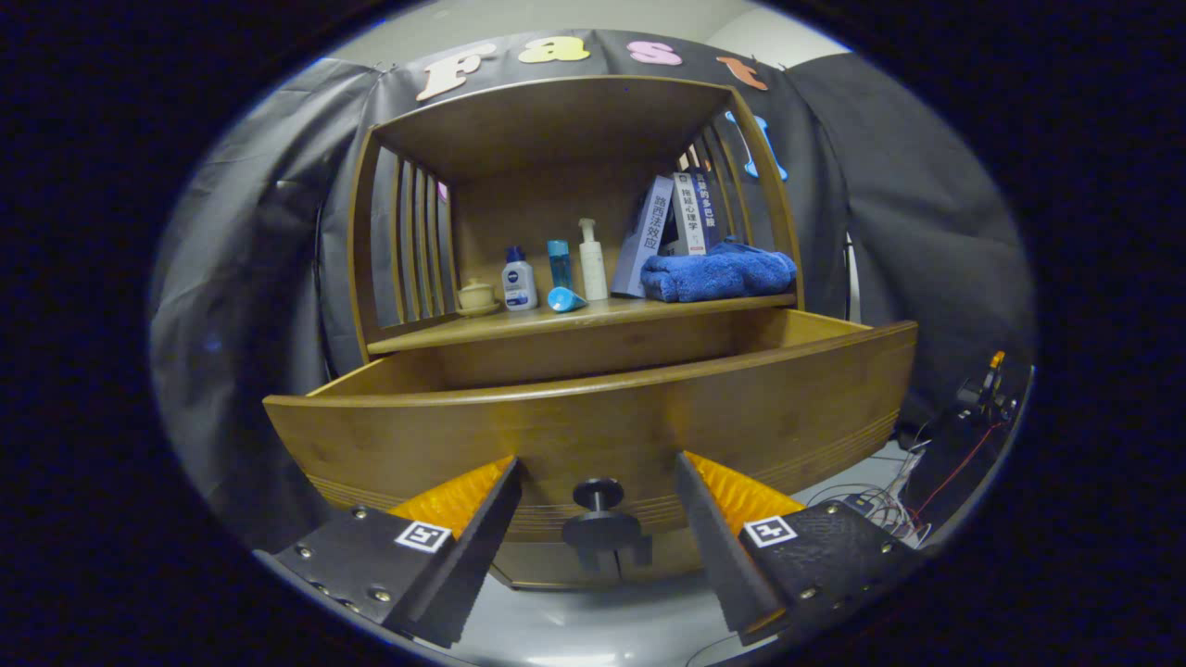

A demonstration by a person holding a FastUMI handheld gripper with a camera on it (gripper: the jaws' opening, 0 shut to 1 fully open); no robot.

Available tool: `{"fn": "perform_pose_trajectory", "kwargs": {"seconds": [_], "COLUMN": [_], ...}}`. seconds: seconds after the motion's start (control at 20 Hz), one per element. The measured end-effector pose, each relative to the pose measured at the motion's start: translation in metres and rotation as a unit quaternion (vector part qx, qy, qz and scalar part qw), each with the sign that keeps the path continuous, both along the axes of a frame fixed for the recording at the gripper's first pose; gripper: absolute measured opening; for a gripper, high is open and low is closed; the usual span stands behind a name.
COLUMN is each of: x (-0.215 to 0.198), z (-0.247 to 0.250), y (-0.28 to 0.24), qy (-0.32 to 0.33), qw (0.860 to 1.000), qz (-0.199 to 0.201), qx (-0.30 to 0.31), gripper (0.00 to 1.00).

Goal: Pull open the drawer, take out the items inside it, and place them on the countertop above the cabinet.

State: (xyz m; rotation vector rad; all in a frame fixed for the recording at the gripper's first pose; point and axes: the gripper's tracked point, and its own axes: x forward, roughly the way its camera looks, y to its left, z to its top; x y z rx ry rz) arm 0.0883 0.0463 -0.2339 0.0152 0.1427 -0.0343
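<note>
The wooden cabinet's drawer (593,417) stands pulled out toward me, its curved front panel wide across the view. Its dark round knob (599,519) sits low on the front, in the gap between my two fingers with room on both sides. My gripper (598,482) is open and touches nothing. The drawer's inside is hidden behind its front panel. Above it lies the countertop (435,333), the wooden shelf of the cabinet.
On the countertop stand a small lidded cup (476,296), a white and blue bottle (519,281), a blue tube (561,278), a white pump bottle (591,261), leaning books (669,227) and a folded blue towel (718,273). Cables (880,505) lie on the floor beside the cabinet.
</note>
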Motion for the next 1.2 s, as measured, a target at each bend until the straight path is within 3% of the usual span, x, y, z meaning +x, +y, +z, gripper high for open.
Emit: {"fn": "perform_pose_trajectory", "kwargs": {"seconds": [0.15,0.6,1.2], "x": [0.013,0.066,0.117], "z": [0.005,0.005,0.008], "y": [-0.001,0.003,0.005], "qy": [-0.003,0.021,0.021], "qw": [1.000,0.999,0.999], "qz": [0.000,0.025,0.026], "qx": [0.031,0.019,0.022], "gripper": [0.99,1.00,1.00]}}
